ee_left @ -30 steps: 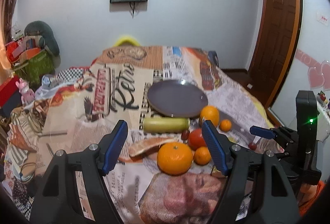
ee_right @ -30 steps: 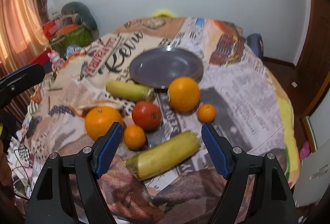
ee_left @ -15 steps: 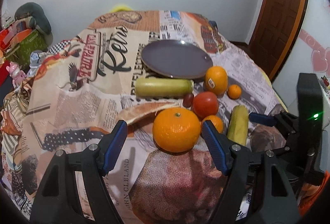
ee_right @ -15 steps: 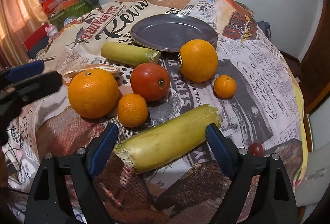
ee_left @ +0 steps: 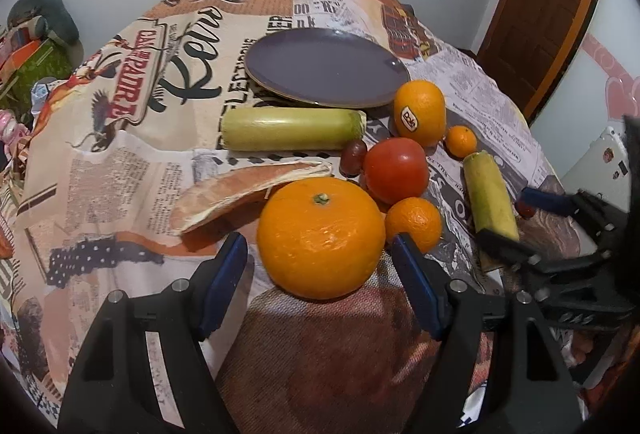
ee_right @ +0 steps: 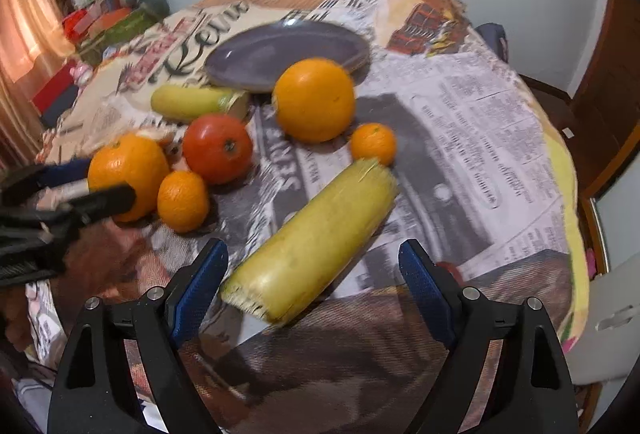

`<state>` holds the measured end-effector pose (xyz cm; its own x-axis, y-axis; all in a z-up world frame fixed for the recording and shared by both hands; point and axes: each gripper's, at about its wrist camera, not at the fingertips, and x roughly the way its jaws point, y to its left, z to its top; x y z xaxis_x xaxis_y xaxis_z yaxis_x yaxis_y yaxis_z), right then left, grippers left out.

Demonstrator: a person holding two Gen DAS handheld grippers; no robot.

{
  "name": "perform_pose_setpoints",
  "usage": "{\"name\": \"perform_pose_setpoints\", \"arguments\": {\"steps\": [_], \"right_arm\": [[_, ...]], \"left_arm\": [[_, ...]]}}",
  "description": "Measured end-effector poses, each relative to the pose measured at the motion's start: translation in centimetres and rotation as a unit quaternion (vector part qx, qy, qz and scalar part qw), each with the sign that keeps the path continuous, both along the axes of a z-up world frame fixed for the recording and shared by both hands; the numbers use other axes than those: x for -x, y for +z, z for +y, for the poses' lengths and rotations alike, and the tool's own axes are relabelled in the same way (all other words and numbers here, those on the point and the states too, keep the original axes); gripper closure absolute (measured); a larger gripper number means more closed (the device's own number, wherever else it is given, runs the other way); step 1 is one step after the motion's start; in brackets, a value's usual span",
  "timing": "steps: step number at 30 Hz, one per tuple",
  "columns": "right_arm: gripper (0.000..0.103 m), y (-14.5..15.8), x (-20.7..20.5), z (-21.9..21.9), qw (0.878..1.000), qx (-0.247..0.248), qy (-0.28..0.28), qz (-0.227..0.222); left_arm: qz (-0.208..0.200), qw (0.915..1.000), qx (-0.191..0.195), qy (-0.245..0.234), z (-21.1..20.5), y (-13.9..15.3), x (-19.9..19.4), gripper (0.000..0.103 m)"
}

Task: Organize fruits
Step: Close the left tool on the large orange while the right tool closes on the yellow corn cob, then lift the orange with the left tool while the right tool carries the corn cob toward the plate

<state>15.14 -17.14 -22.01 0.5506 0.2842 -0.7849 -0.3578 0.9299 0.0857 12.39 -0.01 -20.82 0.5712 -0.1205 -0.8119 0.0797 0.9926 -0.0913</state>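
Left wrist view: big orange [ee_left: 320,238] sits between the spread, untouching left hand-held gripper [ee_left: 320,286] fingers.

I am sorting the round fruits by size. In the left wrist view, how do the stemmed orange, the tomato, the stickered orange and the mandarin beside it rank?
1. stemmed orange, though nearest the camera
2. tomato and stickered orange: too alike to rank
3. mandarin
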Motion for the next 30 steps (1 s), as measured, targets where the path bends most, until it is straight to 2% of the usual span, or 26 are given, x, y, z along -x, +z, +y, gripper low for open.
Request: {"name": "perform_pose_setpoints", "arguments": {"steps": [3, 6, 7, 10, 13, 16, 20, 25, 30], "right_arm": [[0.018, 0.7, -0.6, -0.8, 1.000, -0.020, -0.011, -0.005], [0.019, 0.1, -1.8, -1.2, 1.000, -0.022, -0.022, 0.004], [0.024, -0.3, -2.2, -1.2, 0.999, -0.023, -0.027, 0.012], [0.031, -1.2, -3.2, -1.4, 0.997, -0.056, -0.026, 0.039], [0.038, -1.7, -3.5, -0.8, 0.996, -0.065, -0.013, 0.051], [0.038, -2.1, -3.6, -0.3, 0.997, -0.064, -0.011, 0.052], [0.038, -2.2, -3.5, -0.7, 0.996, -0.076, -0.010, 0.052], [0.058, -1.9, -3.6, -1.5, 0.994, -0.099, -0.025, 0.043], [0.064, -1.3, -3.5, -0.9, 0.996, -0.088, -0.015, 0.029]], "left_arm": [[0.007, 1.0000, 0.002, -0.001, -0.3, -0.6, -0.7, 0.029], [0.011, 0.9999, 0.003, 0.001, -0.4, -0.9, -1.3, 0.028], [0.010, 0.9999, 0.005, 0.002, -0.3, -1.0, -1.5, 0.028], [0.009, 0.9999, 0.011, 0.006, -0.1, -1.0, -1.8, 0.029], [0.008, 0.9998, 0.016, 0.009, 0.1, -1.2, -2.2, 0.029], [0.007, 0.9997, 0.024, 0.008, 0.2, -1.4, -2.4, 0.033], [0.002, 0.9998, 0.021, 0.007, 0.2, -1.3, -2.3, 0.034], [-0.002, 0.9998, 0.018, 0.004, 0.1, -0.9, -2.0, 0.035], [-0.025, 0.9995, 0.016, 0.005, 0.2, 0.5, -1.2, 0.035]]}}
